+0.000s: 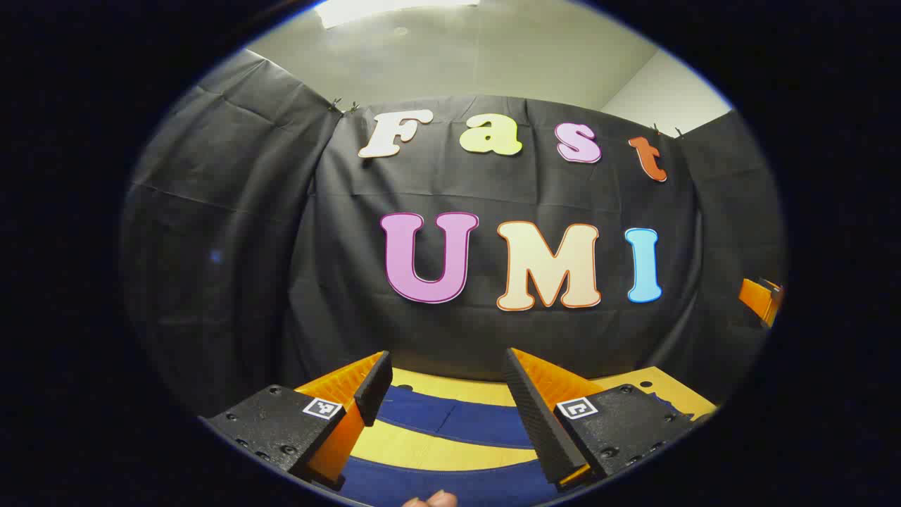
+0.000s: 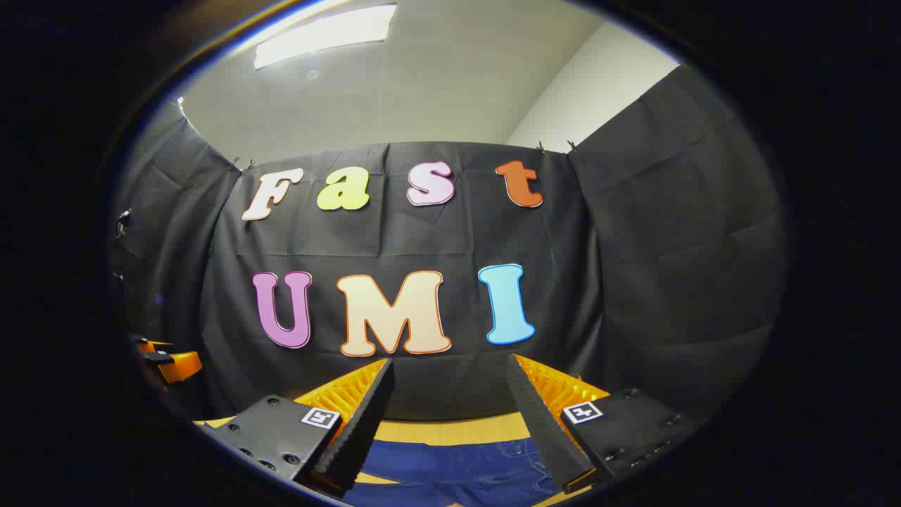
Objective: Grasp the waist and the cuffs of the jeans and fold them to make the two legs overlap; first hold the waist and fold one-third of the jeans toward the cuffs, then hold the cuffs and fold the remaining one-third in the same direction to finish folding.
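Note:
Dark blue jeans lie flat on a yellow table. In the left gripper view the two legs (image 1: 457, 422) run apart with a strip of table (image 1: 436, 451) between them, below my left gripper (image 1: 446, 366), which is open and holds nothing. In the right gripper view the waist end (image 2: 457, 468), with stitched seams, lies under my right gripper (image 2: 450, 373), also open and well above the cloth. The right gripper (image 1: 760, 299) appears at the far right edge of the left gripper view. The left gripper (image 2: 165, 362) shows at the left edge of the right gripper view.
The booth's black cloth wall (image 1: 493, 331) hangs right behind the table's far edge (image 2: 450, 429). A fingertip (image 1: 431, 500) shows at the bottom of the left gripper view. Pale room wall and ceiling with a light strip are above.

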Action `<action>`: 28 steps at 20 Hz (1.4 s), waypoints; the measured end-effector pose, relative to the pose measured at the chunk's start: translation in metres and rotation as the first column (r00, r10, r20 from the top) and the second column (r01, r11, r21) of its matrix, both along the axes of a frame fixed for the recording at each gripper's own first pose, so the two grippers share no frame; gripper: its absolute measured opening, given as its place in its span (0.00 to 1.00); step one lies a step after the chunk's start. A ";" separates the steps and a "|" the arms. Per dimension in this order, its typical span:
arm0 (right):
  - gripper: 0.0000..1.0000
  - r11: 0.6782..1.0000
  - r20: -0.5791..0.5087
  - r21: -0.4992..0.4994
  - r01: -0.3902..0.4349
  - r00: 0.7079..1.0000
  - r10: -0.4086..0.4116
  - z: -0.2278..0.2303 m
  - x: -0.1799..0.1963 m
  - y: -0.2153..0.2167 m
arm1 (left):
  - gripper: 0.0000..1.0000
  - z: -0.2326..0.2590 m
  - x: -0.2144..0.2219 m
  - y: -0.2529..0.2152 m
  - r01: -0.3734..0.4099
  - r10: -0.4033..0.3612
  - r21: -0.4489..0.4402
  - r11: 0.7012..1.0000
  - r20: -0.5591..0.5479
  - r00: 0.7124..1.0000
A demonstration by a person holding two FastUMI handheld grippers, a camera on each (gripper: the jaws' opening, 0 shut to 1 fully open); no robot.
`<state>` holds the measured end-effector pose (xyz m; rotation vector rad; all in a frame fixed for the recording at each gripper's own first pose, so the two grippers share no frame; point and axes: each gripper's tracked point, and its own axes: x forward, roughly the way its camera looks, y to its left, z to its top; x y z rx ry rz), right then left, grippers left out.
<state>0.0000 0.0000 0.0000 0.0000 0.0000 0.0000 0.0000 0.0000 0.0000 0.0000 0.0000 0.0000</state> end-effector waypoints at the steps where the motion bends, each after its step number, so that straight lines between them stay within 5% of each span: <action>1: 0.99 1.000 -0.005 -0.005 -0.004 1.000 0.004 -0.002 0.001 0.000 | 0.96 -0.001 0.000 -0.002 0.002 -0.002 -0.004 1.000 -0.005 1.000; 7: 0.98 0.999 -0.020 -0.025 -0.028 0.999 0.028 -0.012 -0.003 -0.012 | 0.94 -0.015 -0.001 -0.003 0.010 -0.008 0.038 0.999 -0.040 0.999; 11: 0.99 0.997 -0.027 -0.022 -0.079 0.997 0.079 -0.029 -0.012 -0.023 | 0.96 -0.031 -0.018 0.020 -0.004 0.023 0.241 0.970 -0.076 0.997; 16: 0.99 0.992 -0.065 -0.036 -0.119 0.991 0.117 -0.050 -0.022 -0.033 | 0.95 -0.085 -0.056 0.066 0.023 0.079 0.437 0.899 -0.214 0.974; 19: 0.99 0.991 -0.056 -0.053 -0.123 0.991 0.121 -0.053 -0.019 -0.039 | 0.95 -0.119 -0.074 0.103 0.044 0.148 0.560 0.827 -0.293 0.944; 28: 1.00 0.992 -0.091 -0.088 -0.086 0.993 0.078 -0.067 -0.021 -0.064 | 0.95 -0.235 -0.123 0.182 0.297 0.254 0.698 0.652 -0.570 0.781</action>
